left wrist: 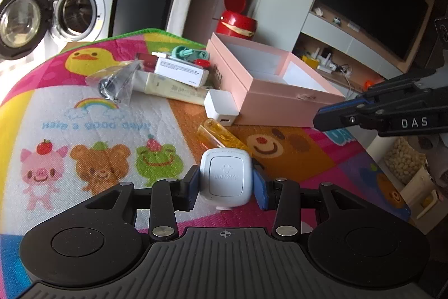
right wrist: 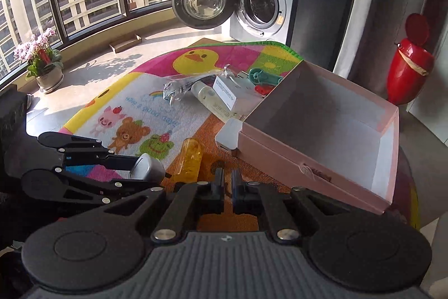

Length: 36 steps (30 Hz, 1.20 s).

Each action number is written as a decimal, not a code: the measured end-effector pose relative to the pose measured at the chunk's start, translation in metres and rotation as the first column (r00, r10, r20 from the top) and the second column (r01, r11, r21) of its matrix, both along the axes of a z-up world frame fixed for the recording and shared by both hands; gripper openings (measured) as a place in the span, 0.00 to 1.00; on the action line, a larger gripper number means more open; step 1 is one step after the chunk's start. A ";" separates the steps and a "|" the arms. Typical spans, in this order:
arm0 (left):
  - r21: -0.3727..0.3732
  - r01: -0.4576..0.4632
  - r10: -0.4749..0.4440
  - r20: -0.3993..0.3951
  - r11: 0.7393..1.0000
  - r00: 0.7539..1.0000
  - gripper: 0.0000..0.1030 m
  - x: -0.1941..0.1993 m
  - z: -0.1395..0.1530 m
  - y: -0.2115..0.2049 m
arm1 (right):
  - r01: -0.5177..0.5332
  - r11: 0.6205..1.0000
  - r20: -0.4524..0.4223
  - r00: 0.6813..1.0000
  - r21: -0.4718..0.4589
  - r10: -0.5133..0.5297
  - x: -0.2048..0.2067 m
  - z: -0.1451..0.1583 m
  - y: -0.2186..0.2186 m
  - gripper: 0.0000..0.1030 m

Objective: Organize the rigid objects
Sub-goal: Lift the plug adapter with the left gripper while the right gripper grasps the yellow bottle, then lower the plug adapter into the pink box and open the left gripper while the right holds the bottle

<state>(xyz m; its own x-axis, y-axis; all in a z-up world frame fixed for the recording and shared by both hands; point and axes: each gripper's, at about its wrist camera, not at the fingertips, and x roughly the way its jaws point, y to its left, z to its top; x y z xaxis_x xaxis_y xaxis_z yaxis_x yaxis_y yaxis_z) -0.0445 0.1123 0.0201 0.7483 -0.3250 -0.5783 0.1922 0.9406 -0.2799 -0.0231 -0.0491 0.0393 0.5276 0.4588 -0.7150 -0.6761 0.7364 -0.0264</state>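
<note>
Two grippers — our left gripper (left wrist: pixel 226 184) clamps a white rounded device (left wrist: pixel 226 180); our right gripper (right wrist: pixel 227 187), nearly closed, holds nothing beside the pink box (right wrist: pixel 308 167).

A small white gadget (left wrist: pixel 226 178) is held above the mat. The pink box (left wrist: pixel 282 100) sits open nearby.

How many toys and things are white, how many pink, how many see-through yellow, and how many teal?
White: 3 (gadget in left gripper, charger cube, labelled carton)
Pink: 1 (box)
See-through yellow: 1 (tube)
Teal: 1 (plastic piece)
Total: 6
</note>
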 end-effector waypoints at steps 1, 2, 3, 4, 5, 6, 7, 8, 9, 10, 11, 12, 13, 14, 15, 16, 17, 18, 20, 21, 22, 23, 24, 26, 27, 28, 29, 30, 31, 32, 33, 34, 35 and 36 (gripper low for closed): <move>0.005 -0.005 0.005 0.000 1.000 1.000 0.43 0.000 0.001 0.001 | -0.010 1.000 0.006 1.000 -0.006 0.010 -0.007 -0.009 0.000 0.16; 0.010 -0.017 0.017 -0.002 1.000 1.000 0.43 -0.001 0.002 0.005 | -0.020 1.000 0.010 1.000 -0.011 0.021 -0.014 -0.018 0.001 0.24; 0.013 -0.029 0.029 -0.004 1.000 1.000 0.43 -0.001 0.002 0.008 | -0.035 0.999 0.014 0.999 -0.014 0.035 -0.022 -0.031 0.004 0.35; 0.015 -0.043 0.043 -0.009 0.999 0.999 0.43 -0.001 0.002 0.011 | -0.042 0.999 0.023 0.999 -0.016 0.042 -0.026 -0.040 0.009 0.38; 0.015 -0.056 0.056 -0.016 0.998 0.998 0.43 -0.001 0.002 0.014 | -0.043 0.999 0.038 0.998 -0.017 0.044 -0.030 -0.047 0.014 0.40; 0.015 -0.069 0.070 -0.023 0.997 0.997 0.43 -0.001 0.002 0.018 | -0.042 0.999 0.051 0.998 -0.018 0.043 -0.032 -0.052 0.017 0.40; 0.015 -0.079 0.080 -0.029 0.997 0.996 0.43 -0.002 0.002 0.021 | -0.041 0.999 0.069 0.997 -0.020 0.042 -0.033 -0.056 0.022 0.40; 0.015 -0.090 0.090 -0.037 0.996 0.995 0.43 -0.003 0.002 0.023 | -0.034 0.999 0.096 0.995 -0.021 0.036 -0.033 -0.061 0.027 0.40; 0.016 -0.095 0.095 -0.043 0.995 0.994 0.43 -0.004 0.002 0.024 | -0.023 0.999 0.117 0.993 -0.023 0.025 -0.031 -0.063 0.031 0.40; 0.018 -0.096 0.097 -0.047 0.995 0.994 0.43 -0.005 0.001 0.025 | -0.010 1.000 0.134 0.991 -0.025 0.013 -0.027 -0.066 0.035 0.40; 0.020 -0.096 0.097 -0.050 0.995 0.994 0.43 -0.006 0.001 0.024 | -0.006 1.000 0.131 0.991 -0.018 0.009 -0.022 -0.067 0.037 0.40; 0.023 -0.095 0.096 -0.050 0.995 0.994 0.43 -0.007 0.001 0.022 | -0.006 1.000 0.122 0.993 -0.008 0.006 -0.020 -0.067 0.038 0.40; 0.025 -0.093 0.094 -0.050 0.995 0.994 0.43 -0.008 0.001 0.022 | -0.013 1.000 0.106 0.994 0.008 0.012 -0.017 -0.068 0.039 0.40; 0.029 -0.089 0.090 -0.049 0.996 0.995 0.43 -0.008 0.002 0.019 | -0.023 1.000 0.099 0.995 0.015 0.021 -0.016 -0.068 0.040 0.40; 0.033 -0.085 0.087 -0.049 0.996 0.995 0.43 -0.008 0.002 0.018 | -0.036 0.999 0.101 0.994 0.014 0.034 -0.017 -0.068 0.044 0.39; 0.038 -0.082 0.084 -0.049 0.996 0.995 0.43 -0.009 0.002 0.016 | -0.040 0.999 0.107 0.994 0.012 0.039 -0.018 -0.069 0.046 0.35; 0.042 -0.079 0.081 -0.049 0.996 0.995 0.43 -0.009 0.003 0.015 | -0.043 0.999 0.108 0.993 0.010 0.042 -0.019 -0.068 0.047 0.24; 0.046 -0.076 0.078 -0.049 0.996 0.996 0.43 -0.010 0.003 0.013 | -0.047 0.999 0.104 0.994 0.006 0.046 -0.020 -0.067 0.047 0.20; 0.054 -0.066 0.068 -0.047 0.996 0.997 0.43 -0.012 0.005 0.010 | -0.038 0.999 0.108 0.993 0.009 0.037 -0.023 -0.061 0.043 0.18; 0.058 -0.059 0.061 -0.047 0.997 0.997 0.43 -0.013 0.006 0.008 | -0.026 1.000 0.140 0.990 0.006 0.025 -0.029 -0.051 0.033 0.18; 0.061 -0.052 0.055 -0.048 0.997 0.997 0.43 -0.014 0.006 0.006 | -0.026 1.000 0.140 0.990 0.006 0.025 -0.029 -0.051 0.033 0.18; 0.064 -0.042 0.045 -0.047 0.997 0.998 0.43 -0.014 0.007 0.002 | -0.020 1.000 0.151 0.988 0.007 0.019 -0.031 -0.045 0.028 0.18; 0.067 -0.031 0.034 -0.046 0.997 0.998 0.43 -0.015 0.008 -0.002 | -0.009 1.000 0.163 0.987 0.010 0.007 -0.032 -0.038 0.020 0.18; 0.072 -0.002 0.005 -0.039 0.997 0.999 0.43 -0.016 0.010 -0.010 | 0.012 1.000 0.184 0.983 0.007 -0.013 -0.037 -0.027 0.007 0.18; 0.074 0.011 -0.008 -0.035 0.997 0.999 0.43 -0.017 0.011 -0.014 | 0.030 1.000 0.194 0.981 0.005 -0.030 -0.039 -0.021 -0.002 0.18; 0.078 0.030 -0.028 -0.030 0.997 0.999 0.43 -0.018 0.013 -0.020 | 0.040 0.999 0.196 0.980 0.003 -0.040 -0.041 -0.018 -0.007 0.18; 0.080 0.047 -0.045 -0.027 0.996 0.999 0.43 -0.019 0.014 -0.025 | 0.052 0.999 0.194 0.980 0.002 -0.051 -0.043 -0.014 -0.014 0.18; 0.083 0.062 -0.060 -0.024 0.995 0.998 0.43 -0.020 0.016 -0.029 | 0.063 0.998 0.187 0.980 0.004 -0.062 -0.044 -0.011 -0.021 0.18; 0.084 0.075 -0.073 -0.023 0.994 0.997 0.43 -0.021 0.017 -0.032 | 0.074 0.997 0.176 0.982 0.011 -0.075 -0.045 -0.008 -0.029 0.18; 0.085 0.090 -0.088 -0.021 0.992 0.996 0.43 -0.021 0.017 -0.037 | 0.085 0.996 0.165 0.982 0.020 -0.087 -0.046 -0.005 -0.037 0.18; 0.086 0.100 -0.099 -0.022 0.991 0.995 0.43 -0.021 0.017 -0.041 | 0.090 0.996 0.158 0.983 0.026 -0.093 -0.046 -0.004 -0.042 0.18; 0.086 0.108 -0.106 -0.024 0.990 0.994 0.43 -0.020 0.016 -0.045 | 0.100 0.995 0.152 0.983 0.031 -0.103 -0.046 -0.004 -0.048 0.18; 0.086 0.114 -0.112 -0.027 0.990 0.993 0.43 -0.019 0.016 -0.047 | 0.112 0.993 0.150 0.982 0.034 -0.115 -0.046 -0.004 -0.052 0.18; 0.088 0.123 -0.121 -0.030 0.989 0.992 0.43 -0.018 0.016 -0.051 | 0.126 0.991 0.145 0.981 0.035 -0.130 -0.046 -0.005 -0.057 0.18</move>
<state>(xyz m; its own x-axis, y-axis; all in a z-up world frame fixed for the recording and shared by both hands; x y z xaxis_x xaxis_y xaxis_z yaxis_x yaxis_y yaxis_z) -0.0628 0.0617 0.0362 0.6918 -0.3589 -0.6266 0.3011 0.9321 -0.2015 -0.0695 -0.1061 0.0344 0.6817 0.3979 -0.6139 -0.5662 0.8184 -0.0983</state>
